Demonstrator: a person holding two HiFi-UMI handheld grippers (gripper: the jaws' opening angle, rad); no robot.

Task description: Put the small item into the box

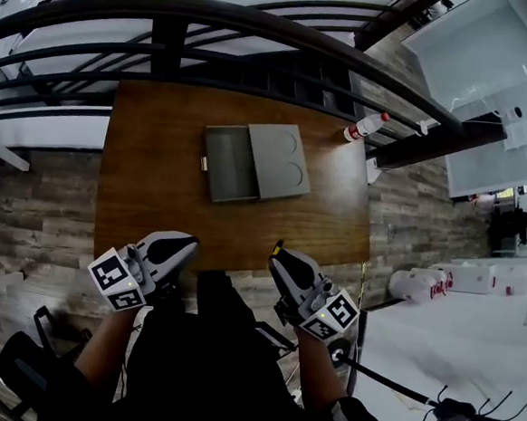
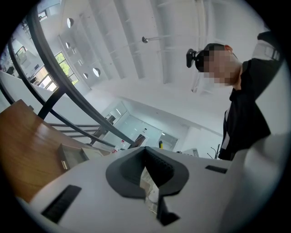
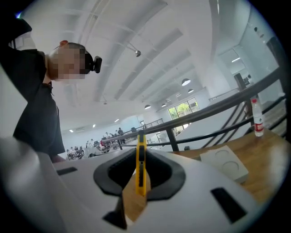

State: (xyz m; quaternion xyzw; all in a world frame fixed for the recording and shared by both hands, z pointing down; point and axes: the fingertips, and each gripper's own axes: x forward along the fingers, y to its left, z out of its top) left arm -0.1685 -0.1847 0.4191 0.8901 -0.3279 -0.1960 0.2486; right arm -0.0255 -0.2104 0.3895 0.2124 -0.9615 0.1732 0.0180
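An open grey box (image 1: 210, 166) lies mid-table, its lid (image 1: 281, 161) folded flat to the right. The box interior looks empty. My right gripper (image 1: 280, 256) hovers at the table's near edge, shut on a thin yellow utility knife (image 1: 278, 246). In the right gripper view the yellow knife (image 3: 141, 166) stands on edge between the jaws of the right gripper (image 3: 140, 159), with the lid (image 3: 225, 166) ahead to the right. My left gripper (image 1: 186, 243) hangs at the near left edge, shut with nothing in it; its own view shows the left gripper (image 2: 148, 157) and the box (image 2: 68, 157) to the left.
The brown wooden table (image 1: 156, 197) stands against a dark metal railing (image 1: 260, 23). A plastic bottle with a red label (image 1: 365, 126) lies at the back right corner; in the right gripper view the bottle (image 3: 258, 120) stands by the rail. White tables stand to the right.
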